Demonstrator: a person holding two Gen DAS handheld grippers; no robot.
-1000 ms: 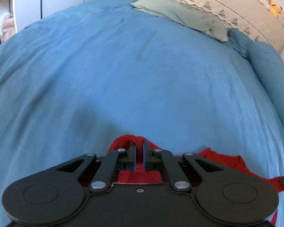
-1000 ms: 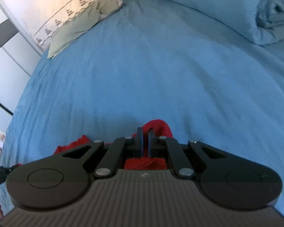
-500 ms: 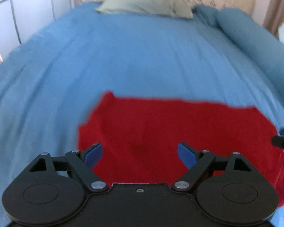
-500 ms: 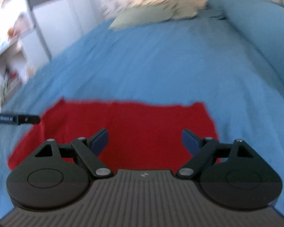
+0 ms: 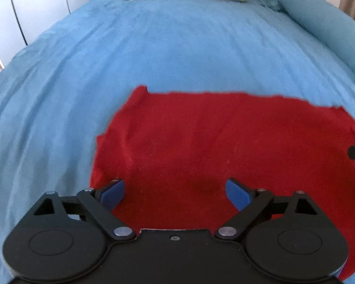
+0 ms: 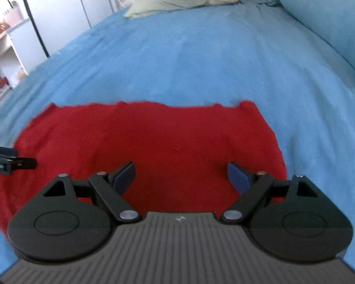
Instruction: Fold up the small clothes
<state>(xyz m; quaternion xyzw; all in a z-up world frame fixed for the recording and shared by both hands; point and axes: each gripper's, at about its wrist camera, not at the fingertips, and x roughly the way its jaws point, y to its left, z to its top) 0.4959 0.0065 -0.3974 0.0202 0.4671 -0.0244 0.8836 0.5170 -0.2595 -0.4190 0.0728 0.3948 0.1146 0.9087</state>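
Both grippers empty — left gripper jaws still widening, right gripper spread wide. Red cloth lies flat on the blue bedspread. Next: pinch the two near corners evenly, fold away — keep edges aligned.

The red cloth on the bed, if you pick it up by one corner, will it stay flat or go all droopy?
Probably droopy. The red cloth lies soft and flat on the blue bedcover, with small wrinkles at its edges, so it looks thin and floppy. It likely weighs little and would hang down, not roll or tip.
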